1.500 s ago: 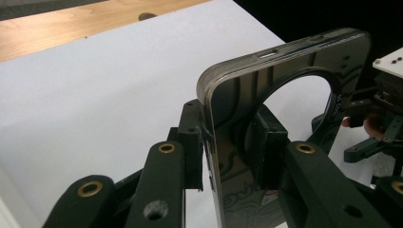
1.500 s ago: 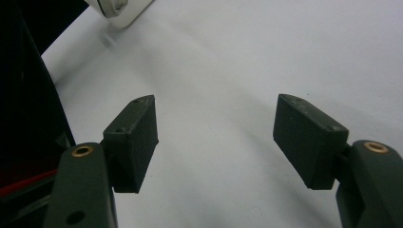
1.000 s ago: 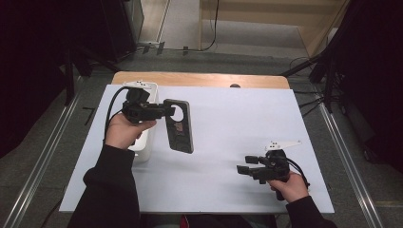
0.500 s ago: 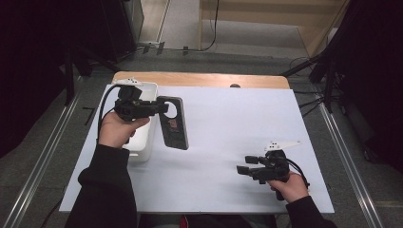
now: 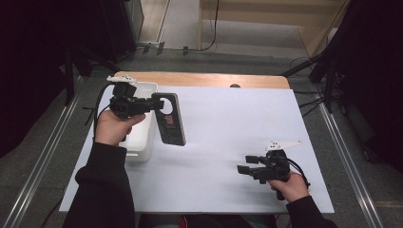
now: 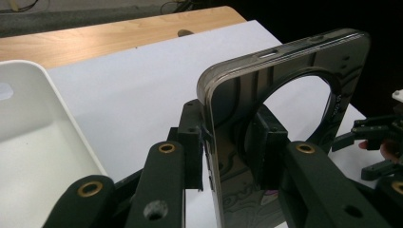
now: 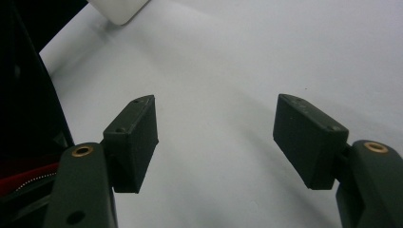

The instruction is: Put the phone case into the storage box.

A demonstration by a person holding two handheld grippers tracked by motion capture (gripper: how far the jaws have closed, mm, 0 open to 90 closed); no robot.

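One dark phone case (image 5: 170,118), a glossy hard shell with rounded corners and a big round cutout, hangs from my left gripper (image 5: 153,105), pinched at its cutout end. It is off the table, long axis running toward me, just right of the white plastic tray (image 5: 142,137). I judge the tray, directly beside it, is where it goes. My right gripper (image 5: 244,169) rests well apart on the white table cover (image 5: 228,128), jaws apart and empty.
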